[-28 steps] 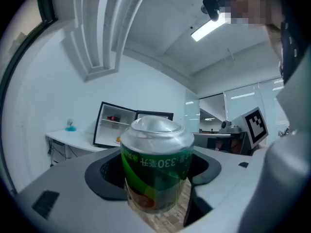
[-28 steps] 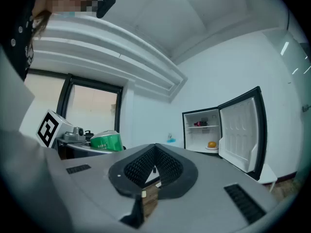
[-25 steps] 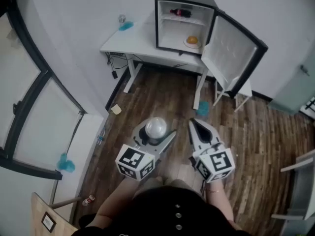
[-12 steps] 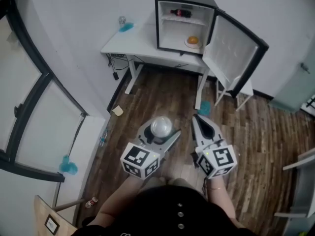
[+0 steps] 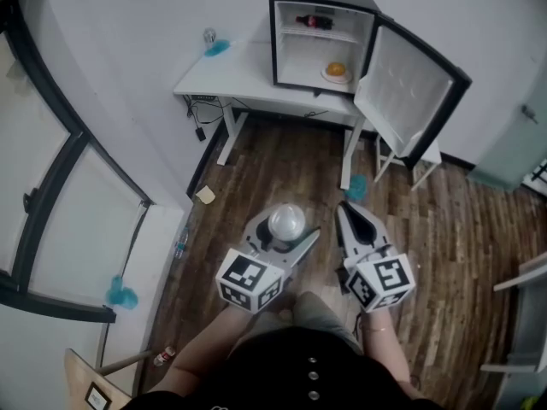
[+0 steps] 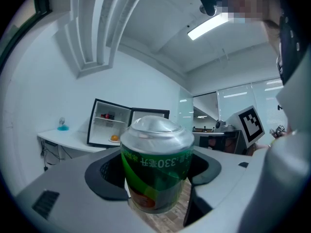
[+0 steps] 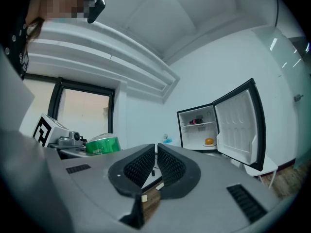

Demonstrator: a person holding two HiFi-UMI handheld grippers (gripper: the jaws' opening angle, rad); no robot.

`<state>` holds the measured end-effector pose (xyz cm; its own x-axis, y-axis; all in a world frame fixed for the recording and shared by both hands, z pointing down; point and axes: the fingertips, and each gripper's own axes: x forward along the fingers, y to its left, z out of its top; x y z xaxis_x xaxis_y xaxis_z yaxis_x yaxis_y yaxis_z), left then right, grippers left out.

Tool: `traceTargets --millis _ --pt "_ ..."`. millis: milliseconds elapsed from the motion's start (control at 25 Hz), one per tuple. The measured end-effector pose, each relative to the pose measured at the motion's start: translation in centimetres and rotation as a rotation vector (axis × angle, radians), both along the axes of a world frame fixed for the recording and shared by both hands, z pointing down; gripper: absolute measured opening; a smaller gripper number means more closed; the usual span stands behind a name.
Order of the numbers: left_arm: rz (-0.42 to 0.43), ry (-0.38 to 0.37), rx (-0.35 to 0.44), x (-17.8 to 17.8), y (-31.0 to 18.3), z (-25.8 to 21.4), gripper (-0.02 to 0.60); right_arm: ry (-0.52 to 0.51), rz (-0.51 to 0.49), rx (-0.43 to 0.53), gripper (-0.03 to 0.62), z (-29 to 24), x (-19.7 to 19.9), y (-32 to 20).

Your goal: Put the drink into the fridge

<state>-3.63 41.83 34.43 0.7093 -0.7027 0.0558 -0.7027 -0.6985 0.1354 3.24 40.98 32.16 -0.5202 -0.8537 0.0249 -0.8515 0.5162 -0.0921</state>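
Observation:
A green drink can [image 6: 155, 166] with a silver top [image 5: 286, 221] stands upright between the jaws of my left gripper [image 5: 285, 231], which is shut on it. The same can [image 7: 102, 145] shows at the left of the right gripper view. My right gripper [image 5: 352, 221] is beside it, shut with nothing between its pads [image 7: 156, 165]. The small black fridge [image 5: 320, 37] stands on a white table [image 5: 231, 71] ahead, its door [image 5: 406, 92] swung open to the right. Inside are a dark bottle [image 5: 312, 21] on the top shelf and an orange fruit [image 5: 337, 70] on a plate below.
A blue item [image 5: 215, 44] sits at the table's far left. A teal object [image 5: 356, 186] lies on the wooden floor by the table leg. A white stool [image 5: 410, 161] stands under the open door. Windows [image 5: 60, 203] line the left wall.
Both grippers have shifted slightly right and forward in the head view as the person steps toward the fridge. The can stays held in the left gripper.

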Motion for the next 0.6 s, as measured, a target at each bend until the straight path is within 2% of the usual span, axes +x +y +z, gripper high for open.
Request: traceTargets --millis 320,600 --pt "-0.010 0.016 -0.021 0.2 -4.0 0.8 0.342 0.003 0.009 -0.005 0.009 0.5 0.6 -4.1" --pt "-0.029 0.022 -0.016 1.3 -10.7 1.3 0.342 0.020 -0.018 -0.014 0.009 1.5 1.3 -10.9"
